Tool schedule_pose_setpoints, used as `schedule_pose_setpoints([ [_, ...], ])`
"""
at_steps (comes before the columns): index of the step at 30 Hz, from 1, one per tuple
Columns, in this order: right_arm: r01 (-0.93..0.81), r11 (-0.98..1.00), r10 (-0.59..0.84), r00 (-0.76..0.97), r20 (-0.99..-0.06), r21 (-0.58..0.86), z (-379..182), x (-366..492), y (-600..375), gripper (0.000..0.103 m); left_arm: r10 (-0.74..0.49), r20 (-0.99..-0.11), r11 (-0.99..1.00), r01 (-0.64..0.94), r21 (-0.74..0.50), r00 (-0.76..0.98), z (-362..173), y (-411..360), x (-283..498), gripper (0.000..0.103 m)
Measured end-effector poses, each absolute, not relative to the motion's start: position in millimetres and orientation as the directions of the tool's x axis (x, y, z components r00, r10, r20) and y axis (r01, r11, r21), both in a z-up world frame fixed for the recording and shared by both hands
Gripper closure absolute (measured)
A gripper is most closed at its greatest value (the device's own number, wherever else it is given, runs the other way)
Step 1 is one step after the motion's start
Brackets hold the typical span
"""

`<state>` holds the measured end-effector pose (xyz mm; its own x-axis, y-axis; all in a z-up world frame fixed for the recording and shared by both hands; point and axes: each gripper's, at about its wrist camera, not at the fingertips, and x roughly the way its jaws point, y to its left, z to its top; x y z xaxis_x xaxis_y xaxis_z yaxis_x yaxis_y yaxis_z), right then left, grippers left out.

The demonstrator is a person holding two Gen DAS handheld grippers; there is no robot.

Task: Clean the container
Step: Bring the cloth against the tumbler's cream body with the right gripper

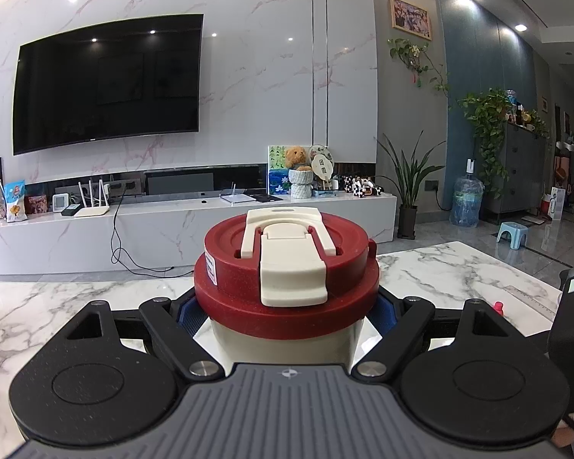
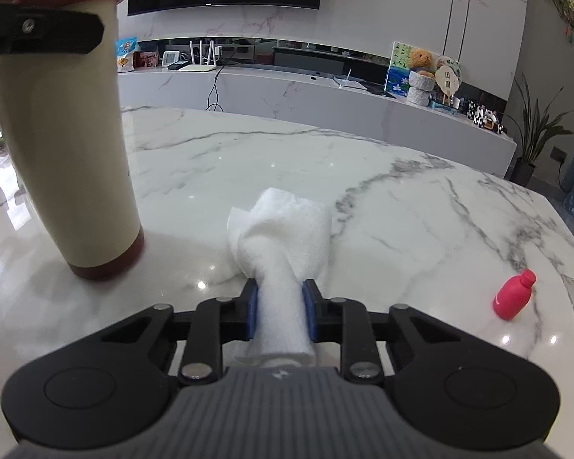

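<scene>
Cream-bodied and capped with a dark red lid (image 1: 287,264), the tumbler (image 1: 283,340) stands upright on the white marble bench (image 2: 325,176). The left claw (image 1: 285,315) is clenched on it just under the lid rim, one blue pad (image 1: 187,315) pressed to each side. A cream flip tab (image 1: 292,271) lies flat across the lid top. From the right wrist view the same tumbler (image 2: 65,141) sits at ten o'clock, its red base (image 2: 107,264) resting on the bench, with a black finger of the left claw (image 2: 42,34) crossing its upper wall.

The right claw (image 2: 279,310) is grasping a white folded cloth (image 2: 283,237); its blue pads (image 2: 251,313) squeeze the rolled middle of the cloth, and the loose front end spreads onto the bench at twelve o'clock. The cloth lies near the tumbler's base but apart from it. A small pink bottle (image 2: 514,294) lies tilted on the bench at three o'clock, well apart from both. Beyond the bench, a dark television (image 1: 107,84) hangs on the marble wall at eleven o'clock in the left wrist view.
</scene>
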<state>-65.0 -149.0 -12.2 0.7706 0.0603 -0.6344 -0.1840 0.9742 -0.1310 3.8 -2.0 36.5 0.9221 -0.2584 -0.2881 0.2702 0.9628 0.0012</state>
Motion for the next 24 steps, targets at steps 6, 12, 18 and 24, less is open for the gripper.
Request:
schedule_pose_setpoints([
  [6, -0.222, 0.973, 0.147, 0.788, -0.598, -0.054, 10.6, -69.5, -144.4, 0.080, -0.253, -0.303, 0.964, 0.265, -0.002, 0.919, 39.2, -2.8, 3.5, 0.021],
  [12, -0.289, 0.957, 0.253, 0.828, -0.501, 0.006, 45.1, -87.2, -131.5, 0.080, -0.248, -0.348, 0.964, 0.265, 0.000, 0.904, 44.2, -2.6, 5.8, 0.021],
  [18, -0.350, 0.935, 0.287, 0.847, -0.447, -0.064, 63.7, -106.7, -118.7, 0.080, -0.240, -0.396, 0.966, 0.260, -0.004, 0.886, 47.4, -1.7, 7.2, 0.021],
  [24, -0.348, 0.930, 0.268, 0.861, -0.433, -0.116, 76.5, -118.8, -112.9, 0.080, -0.238, -0.406, 0.966, 0.257, -0.008, 0.882, 45.9, -1.2, 5.2, 0.022],
])
